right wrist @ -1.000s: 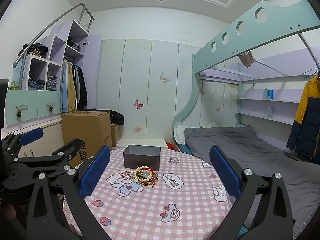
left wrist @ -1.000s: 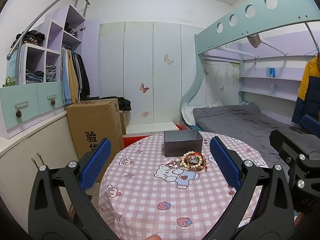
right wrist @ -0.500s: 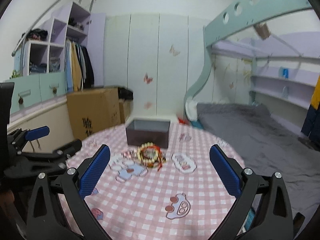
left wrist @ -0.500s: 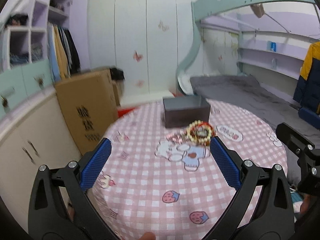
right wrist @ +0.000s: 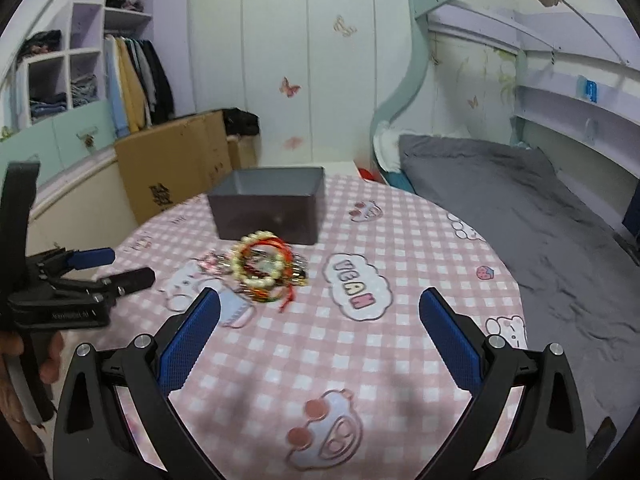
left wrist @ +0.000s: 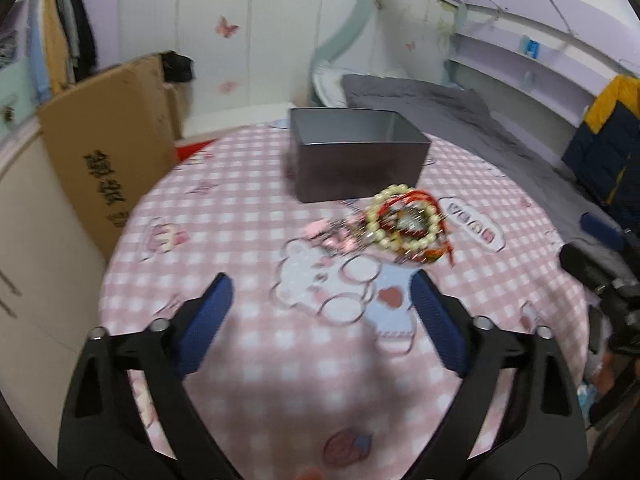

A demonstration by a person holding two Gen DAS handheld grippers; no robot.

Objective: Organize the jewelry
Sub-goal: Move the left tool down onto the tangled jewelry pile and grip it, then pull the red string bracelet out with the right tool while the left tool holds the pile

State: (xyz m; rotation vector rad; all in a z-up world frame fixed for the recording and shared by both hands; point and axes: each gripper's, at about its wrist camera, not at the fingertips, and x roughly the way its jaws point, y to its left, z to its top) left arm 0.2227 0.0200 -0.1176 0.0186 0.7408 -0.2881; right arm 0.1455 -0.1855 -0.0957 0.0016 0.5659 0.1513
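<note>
Left gripper (left wrist: 320, 304) closing, nothing btwn pads — right gripper (right wrist: 320, 320) spread wide, empty. Bracelet pile (left wrist: 404, 222) lay on table (left wrist: 248, 208) just in front of grey box (left wrist: 356, 168).

Left tongs (left wrist: 320, 312) tilted downward, blue-padded jaws wide but closing, nothing between them, right tongs (right wrist: 320, 320) angled down, jaws spread wide and empty, a hand (right wrist: 24, 364) gripping the left tongs' handle at the near left
</note>
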